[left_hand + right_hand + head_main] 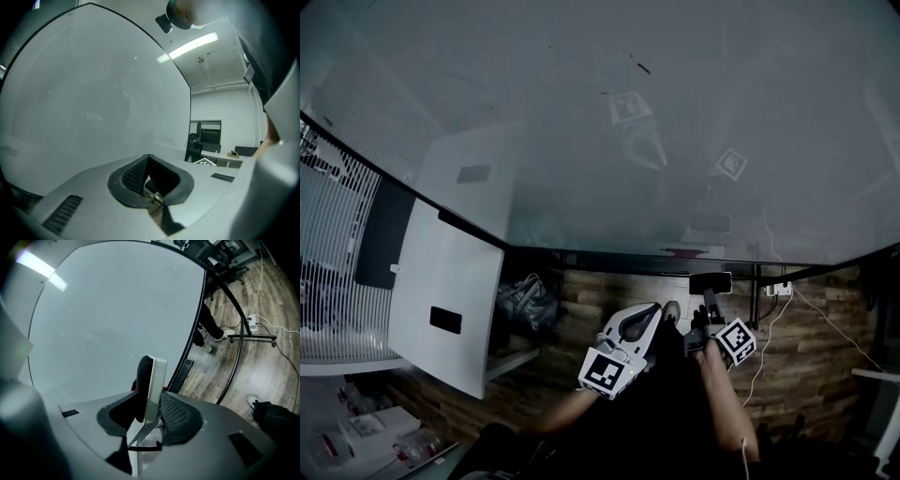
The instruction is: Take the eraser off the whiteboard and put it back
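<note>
White eraser (155,380) in right tool (151,400), whiteboard (103,319) just beyond; cable (282,331) on floor (255,369).

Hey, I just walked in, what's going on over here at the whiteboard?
A person is at the whiteboard with a gripper in each hand. The right gripper has its jaws closed on the eraser, which has a white back and dark felt, and holds it on edge in front of the board near its lower frame. I can't tell whether the eraser touches the board. The left gripper is alongside, with its jaws together and nothing between them.
</note>
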A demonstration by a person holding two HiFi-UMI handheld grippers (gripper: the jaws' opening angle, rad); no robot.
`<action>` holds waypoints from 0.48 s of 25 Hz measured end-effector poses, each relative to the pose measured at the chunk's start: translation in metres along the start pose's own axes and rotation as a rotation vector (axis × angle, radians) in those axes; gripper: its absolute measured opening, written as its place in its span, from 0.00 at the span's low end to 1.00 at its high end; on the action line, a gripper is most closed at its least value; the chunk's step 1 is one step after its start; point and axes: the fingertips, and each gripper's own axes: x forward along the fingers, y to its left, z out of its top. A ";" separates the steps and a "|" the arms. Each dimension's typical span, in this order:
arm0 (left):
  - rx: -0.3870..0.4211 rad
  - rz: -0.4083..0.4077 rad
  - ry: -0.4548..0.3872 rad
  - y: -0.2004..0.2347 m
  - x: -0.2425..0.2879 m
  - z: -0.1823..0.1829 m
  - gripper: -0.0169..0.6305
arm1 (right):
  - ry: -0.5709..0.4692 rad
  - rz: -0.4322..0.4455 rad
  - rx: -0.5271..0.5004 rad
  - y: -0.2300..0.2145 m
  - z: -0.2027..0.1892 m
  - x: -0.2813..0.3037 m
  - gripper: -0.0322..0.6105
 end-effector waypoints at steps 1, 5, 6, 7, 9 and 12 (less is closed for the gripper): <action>0.000 -0.002 0.000 0.001 -0.004 0.000 0.03 | -0.001 0.006 -0.014 0.006 -0.002 -0.003 0.29; 0.000 -0.020 -0.001 -0.002 -0.013 0.001 0.03 | 0.002 0.042 -0.096 0.032 -0.007 -0.017 0.29; -0.002 -0.023 -0.007 -0.005 -0.014 0.003 0.03 | 0.003 0.048 -0.117 0.038 -0.008 -0.021 0.29; -0.004 -0.024 -0.014 -0.007 -0.017 0.005 0.03 | 0.004 0.054 -0.133 0.043 -0.009 -0.025 0.29; -0.011 -0.021 -0.027 -0.007 -0.021 0.011 0.03 | 0.007 0.066 -0.148 0.052 -0.013 -0.030 0.29; -0.025 -0.008 -0.033 -0.005 -0.025 0.011 0.03 | 0.007 0.070 -0.206 0.060 -0.016 -0.036 0.29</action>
